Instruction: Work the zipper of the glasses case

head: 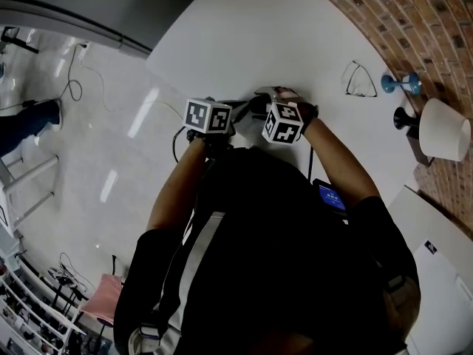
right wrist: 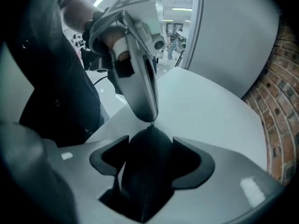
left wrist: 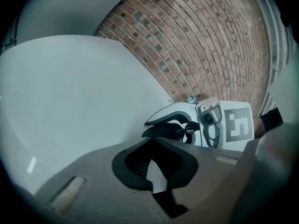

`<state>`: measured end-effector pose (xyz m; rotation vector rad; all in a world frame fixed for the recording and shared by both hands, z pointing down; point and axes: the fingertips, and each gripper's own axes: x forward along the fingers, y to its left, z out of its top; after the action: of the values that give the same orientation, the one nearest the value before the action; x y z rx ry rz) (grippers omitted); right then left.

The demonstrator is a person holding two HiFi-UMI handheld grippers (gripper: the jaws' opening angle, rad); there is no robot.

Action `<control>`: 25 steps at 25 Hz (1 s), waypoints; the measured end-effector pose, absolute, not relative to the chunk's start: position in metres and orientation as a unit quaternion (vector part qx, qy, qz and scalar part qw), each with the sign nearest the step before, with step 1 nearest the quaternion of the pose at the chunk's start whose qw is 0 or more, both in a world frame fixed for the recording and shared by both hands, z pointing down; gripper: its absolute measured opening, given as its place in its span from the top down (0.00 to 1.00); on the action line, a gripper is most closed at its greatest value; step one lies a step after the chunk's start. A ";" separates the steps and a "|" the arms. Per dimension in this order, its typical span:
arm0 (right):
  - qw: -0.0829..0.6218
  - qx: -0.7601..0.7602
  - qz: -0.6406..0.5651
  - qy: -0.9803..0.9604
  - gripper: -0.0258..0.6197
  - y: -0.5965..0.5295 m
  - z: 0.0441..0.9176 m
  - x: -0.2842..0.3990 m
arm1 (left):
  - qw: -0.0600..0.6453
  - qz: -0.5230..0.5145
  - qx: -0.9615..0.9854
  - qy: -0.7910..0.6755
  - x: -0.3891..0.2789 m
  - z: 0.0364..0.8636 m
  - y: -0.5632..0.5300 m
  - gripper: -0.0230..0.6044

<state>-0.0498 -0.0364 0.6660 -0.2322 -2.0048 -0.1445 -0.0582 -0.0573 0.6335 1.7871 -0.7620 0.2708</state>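
Looking down in the head view, a person leans over a white table (head: 259, 35), with the left gripper (head: 240, 109) and the right gripper (head: 267, 102) brought tip to tip at the centre of the frame. A pair of glasses (head: 358, 78) lies well apart at the upper right. A lamp (head: 443, 128) with a white shade stands at the right edge, before the brick wall (head: 384, 13).

The left gripper view shows its jaws clenched together at lower centre. The right gripper sits just beyond them at centre right, its marker cube (left wrist: 238, 125) facing the camera.

The right gripper view has the black glasses case (right wrist: 147, 171) standing between its jaws at lower centre, with the zipper line running up its middle. The jaws are spread wide around the case, and a thin gap shows at the left pad (right wrist: 110, 160), so the hold is released. From the top of the frame the left gripper comes down and pinches the small zipper pull (right wrist: 150, 121) at the case's far end.
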 end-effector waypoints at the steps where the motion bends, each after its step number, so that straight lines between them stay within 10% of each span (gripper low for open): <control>1: 0.533 -0.097 -0.064 -0.838 0.54 -0.037 0.667 -0.050 | 0.557 0.114 0.758 -0.321 -0.059 0.633 -0.057 0.95; 25: 0.360 0.041 -0.073 -0.929 0.56 -0.074 0.554 -0.049 | 0.471 0.076 0.822 -0.310 -0.061 0.545 -0.092 0.95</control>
<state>-0.0486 -0.0742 0.5539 0.1052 -2.3953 -0.1880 -0.0614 -0.0922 0.5448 2.0142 -0.7593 0.1869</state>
